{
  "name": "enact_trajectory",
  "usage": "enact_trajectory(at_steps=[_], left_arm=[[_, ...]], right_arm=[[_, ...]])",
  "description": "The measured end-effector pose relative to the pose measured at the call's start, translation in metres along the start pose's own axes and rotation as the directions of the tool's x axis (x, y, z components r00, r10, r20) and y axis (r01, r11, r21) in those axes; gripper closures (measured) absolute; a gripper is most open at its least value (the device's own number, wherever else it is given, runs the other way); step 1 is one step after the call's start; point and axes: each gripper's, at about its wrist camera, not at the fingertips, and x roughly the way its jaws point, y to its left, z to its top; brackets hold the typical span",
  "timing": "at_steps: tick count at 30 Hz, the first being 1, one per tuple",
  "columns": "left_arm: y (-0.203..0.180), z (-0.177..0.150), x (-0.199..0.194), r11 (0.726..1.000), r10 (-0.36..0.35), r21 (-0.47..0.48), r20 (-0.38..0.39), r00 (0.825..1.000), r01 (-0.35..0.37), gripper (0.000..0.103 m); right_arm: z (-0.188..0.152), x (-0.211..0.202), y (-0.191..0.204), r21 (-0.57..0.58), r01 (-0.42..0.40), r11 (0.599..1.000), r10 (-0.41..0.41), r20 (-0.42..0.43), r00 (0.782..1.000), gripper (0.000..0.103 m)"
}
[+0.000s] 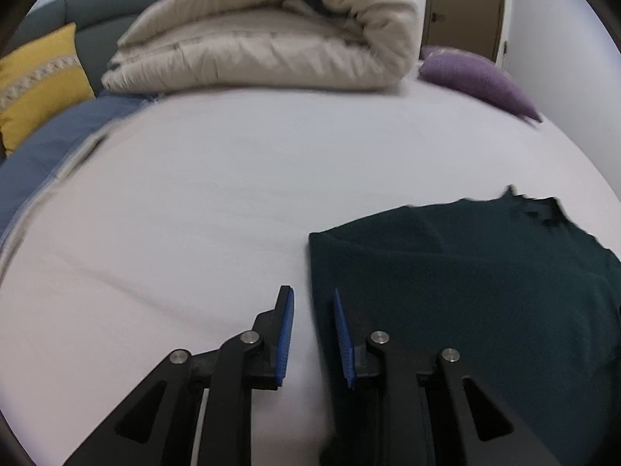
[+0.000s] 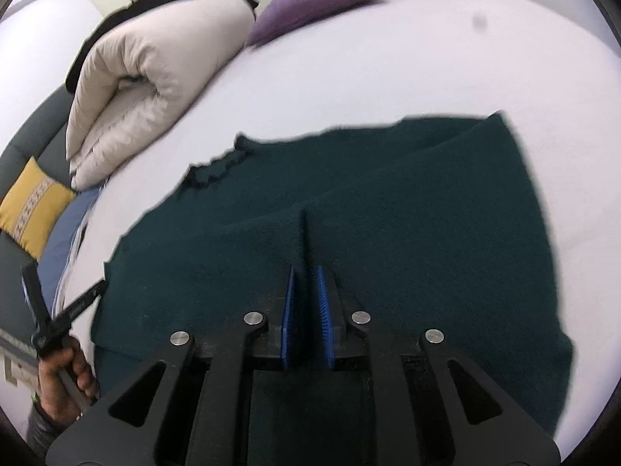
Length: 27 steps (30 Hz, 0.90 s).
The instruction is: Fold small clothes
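A dark green knitted garment lies on the white bed sheet; its frilled neck edge points to the far left. My right gripper is shut on a raised fold of this garment near its front middle. In the left wrist view the garment lies to the right. My left gripper is open and empty, with the garment's left edge between its blue pads. The left gripper also shows at the left edge of the right wrist view, held by a hand.
A rolled beige duvet lies at the far side of the bed. A purple cushion is at the far right. A yellow cushion and a blue cloth lie at the left by a grey sofa.
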Motion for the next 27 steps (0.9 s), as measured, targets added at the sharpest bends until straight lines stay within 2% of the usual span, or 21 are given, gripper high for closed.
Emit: enact_trajectory(at_steps=[3, 5, 6, 7, 8, 10, 12, 15, 19, 21, 23, 24, 25, 27], left_arm=[[-0.012, -0.013, -0.015, 0.999, 0.011, 0.046, 0.009, 1.0, -0.011, 0.078], [-0.018, -0.022, -0.006, 0.996, 0.032, 0.081, -0.023, 0.999, -0.03, 0.078], [-0.018, -0.027, 0.002, 0.996, 0.036, 0.082, -0.048, 0.998, -0.032, 0.078], [-0.016, -0.029, 0.008, 0.997, 0.029, 0.071, -0.06, 0.998, -0.025, 0.077], [-0.014, -0.03, 0.011, 0.998, 0.025, 0.062, -0.06, 0.998, -0.021, 0.075], [-0.011, -0.03, 0.013, 0.998, 0.031, 0.054, -0.058, 0.998, -0.028, 0.07], [-0.012, -0.03, 0.016, 0.998, 0.033, 0.06, -0.057, 0.998, -0.029, 0.07], [-0.012, -0.033, 0.015, 0.998, 0.035, 0.057, -0.043, 0.998, -0.032, 0.068], [-0.001, -0.029, 0.009, 1.0, 0.005, 0.005, -0.06, 0.998, -0.005, 0.061], [0.009, -0.031, -0.008, 0.999, -0.033, -0.036, -0.063, 0.997, 0.031, 0.061], [0.015, -0.04, -0.034, 0.995, -0.089, -0.052, -0.06, 0.994, 0.086, 0.061], [0.017, -0.045, -0.047, 0.992, -0.119, -0.059, -0.06, 0.991, 0.115, 0.06], [0.019, -0.052, -0.061, 0.986, -0.159, -0.069, -0.068, 0.985, 0.154, 0.058], [0.027, -0.069, -0.084, 0.972, -0.226, -0.088, -0.096, 0.969, 0.218, 0.054]], right_arm=[[-0.007, -0.019, 0.018, -0.043, -0.042, 0.998, 0.043, 0.029, 0.999, 0.087], [-0.014, -0.01, 0.034, -0.129, 0.028, 0.991, -0.029, -0.004, 1.0, 0.081], [-0.018, 0.0, 0.038, -0.168, 0.096, 0.981, -0.1, -0.017, 0.995, 0.08], [-0.021, 0.01, 0.036, -0.174, 0.118, 0.978, -0.127, -0.046, 0.991, 0.081], [-0.024, 0.018, 0.029, -0.151, 0.109, 0.982, -0.121, -0.074, 0.99, 0.081], [-0.024, 0.016, 0.021, -0.114, 0.073, 0.991, -0.08, -0.059, 0.995, 0.089], [-0.024, 0.012, 0.019, -0.116, 0.082, 0.99, -0.088, -0.054, 0.995, 0.092], [-0.024, 0.009, 0.014, -0.076, 0.077, 0.994, -0.08, -0.048, 0.996, 0.093], [-0.028, 0.004, -0.001, 0.014, 0.016, 1.0, -0.015, -0.051, 0.999, 0.093], [-0.034, -0.016, -0.004, 0.051, -0.01, 0.999, 0.012, -0.048, 0.999, 0.084], [-0.045, -0.045, -0.006, 0.039, -0.043, 0.998, 0.044, -0.02, 0.999, 0.066], [-0.054, -0.064, -0.009, 0.033, -0.055, 0.998, 0.055, 0.003, 0.998, 0.053], [-0.062, -0.08, -0.013, 0.033, -0.066, 0.997, 0.066, 0.023, 0.998, 0.047], [-0.082, -0.11, -0.021, 0.03, -0.098, 0.995, 0.097, 0.038, 0.995, 0.046]])
